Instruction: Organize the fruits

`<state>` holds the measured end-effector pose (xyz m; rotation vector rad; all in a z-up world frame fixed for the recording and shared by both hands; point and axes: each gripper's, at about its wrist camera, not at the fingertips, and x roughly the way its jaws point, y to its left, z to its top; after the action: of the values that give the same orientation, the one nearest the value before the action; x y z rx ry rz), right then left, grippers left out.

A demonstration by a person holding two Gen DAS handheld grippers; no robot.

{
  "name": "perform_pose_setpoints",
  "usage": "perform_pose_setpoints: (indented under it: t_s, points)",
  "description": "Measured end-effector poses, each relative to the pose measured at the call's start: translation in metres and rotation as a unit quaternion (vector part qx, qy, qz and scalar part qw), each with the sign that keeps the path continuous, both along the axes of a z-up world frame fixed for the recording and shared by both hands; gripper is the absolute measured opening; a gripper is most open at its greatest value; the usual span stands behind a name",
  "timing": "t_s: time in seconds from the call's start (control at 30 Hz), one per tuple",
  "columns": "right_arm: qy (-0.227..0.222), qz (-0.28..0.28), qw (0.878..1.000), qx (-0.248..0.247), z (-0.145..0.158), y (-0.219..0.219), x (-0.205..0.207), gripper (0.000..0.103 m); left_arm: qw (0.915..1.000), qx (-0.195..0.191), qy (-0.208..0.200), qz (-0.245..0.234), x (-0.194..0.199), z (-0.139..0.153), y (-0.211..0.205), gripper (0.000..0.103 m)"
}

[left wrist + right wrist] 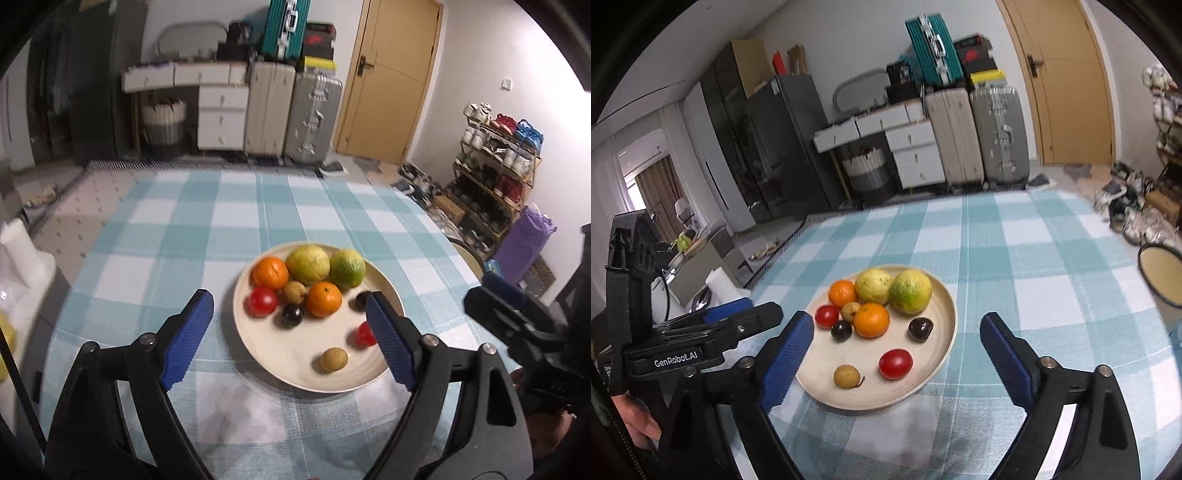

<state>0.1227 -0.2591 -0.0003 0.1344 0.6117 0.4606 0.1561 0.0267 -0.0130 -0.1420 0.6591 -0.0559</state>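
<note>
On the cream round plate [945, 354] near the middle of the table, all the fruit is piled up. At the far side sit a yellow citrus [873, 286] and a yellow-green one [910, 291] side by side, with an orange [843, 293] to their left and a second orange [871, 320] just in front. Tucked between the oranges is a small tan fruit [850, 311], maybe a longan. A red tomato [826, 316] and a dark plum-looking thing [841, 330] sit beside those. Closer to the near rim, spaced apart, are another dark fruit [919, 329], another tomato [895, 364] and a second tan fruit [846, 376].

Both tools hang above the near edge of the plate with nothing in them: left gripper [291, 332] has its blue pads spread wide, right gripper [895, 354] likewise gapes wide.

Everything sits on a blue-and-white checked tablecloth [1015, 258]. Past the table are two suitcases [975, 136], white drawers [916, 155] and a wooden door [1060, 81].
</note>
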Motion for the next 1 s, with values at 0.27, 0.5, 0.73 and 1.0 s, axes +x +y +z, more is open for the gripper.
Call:
perform_pose_setpoints:
  t_s: [0.27, 0.5, 0.73, 1.0]
  points:
    - [-0.103, -0.017, 0.995, 0.005, 0.032, -0.002, -0.039, 0.101, 0.9934, 0.033, -0.109, 0.013, -0.049, 0.034, -0.01, 0.102]
    - [-0.19, -0.03, 0.981, -0.007, 0.046, -0.002, -0.073, 0.102, 0.9854, 0.049, -0.159, 0.038, -0.078, 0.043, -0.007, 0.102]
    - [-0.235, -0.039, 0.971, -0.037, 0.042, -0.001, -0.094, 0.103, 0.9752, 0.069, -0.2, 0.065, -0.094, 0.045, 0.0, 0.102]
    - [-0.235, -0.045, 0.97, -0.047, 0.029, -0.002, -0.1, 0.103, 0.9672, 0.093, -0.223, 0.078, -0.114, 0.033, -0.002, 0.102]
